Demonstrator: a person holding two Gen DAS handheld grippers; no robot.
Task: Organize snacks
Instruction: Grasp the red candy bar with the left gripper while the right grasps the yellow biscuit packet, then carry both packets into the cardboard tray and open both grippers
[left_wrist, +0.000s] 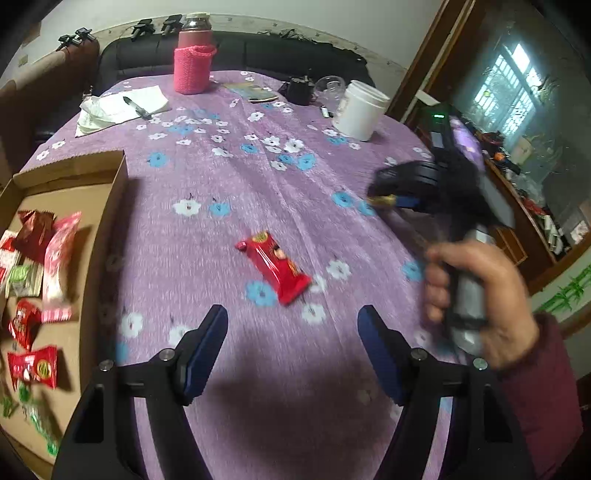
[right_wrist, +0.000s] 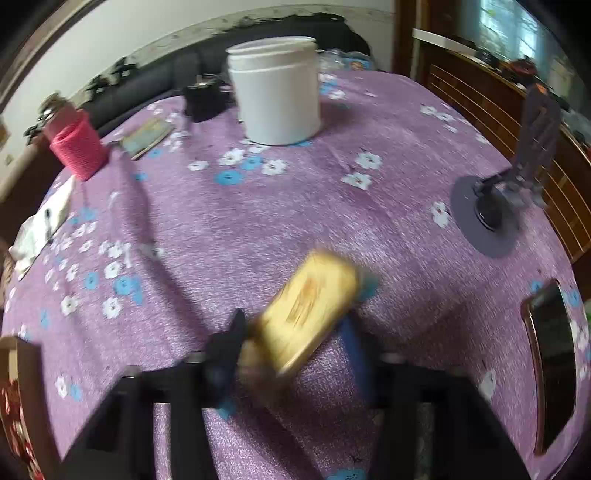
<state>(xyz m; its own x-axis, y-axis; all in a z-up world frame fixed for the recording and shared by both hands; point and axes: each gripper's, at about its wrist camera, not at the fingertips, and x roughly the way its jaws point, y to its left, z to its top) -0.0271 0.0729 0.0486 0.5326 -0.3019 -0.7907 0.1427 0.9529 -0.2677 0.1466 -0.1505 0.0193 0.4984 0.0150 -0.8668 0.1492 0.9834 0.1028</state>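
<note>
A red snack packet (left_wrist: 275, 271) lies on the purple flowered tablecloth (left_wrist: 229, 177), just beyond my left gripper (left_wrist: 291, 314). That gripper is open with nothing between its fingers. At the left stands an open cardboard box (left_wrist: 107, 206) holding several red, pink and green snack packets (left_wrist: 55, 266). My right gripper (right_wrist: 291, 323) is shut on a gold snack packet (right_wrist: 310, 306), which sticks out forward above the cloth and is blurred. In the left wrist view the same gold packet (left_wrist: 382, 201) shows at the tips of the right gripper, held by a person's hand (left_wrist: 480, 291).
A white jar (right_wrist: 275, 92) stands at the far side with a pink knit-sleeved flask (left_wrist: 194, 66), papers with a pen (left_wrist: 122, 107) and a small black object (left_wrist: 299, 90). A phone stand (right_wrist: 517, 184) and a phone (right_wrist: 554, 376) sit at the right edge.
</note>
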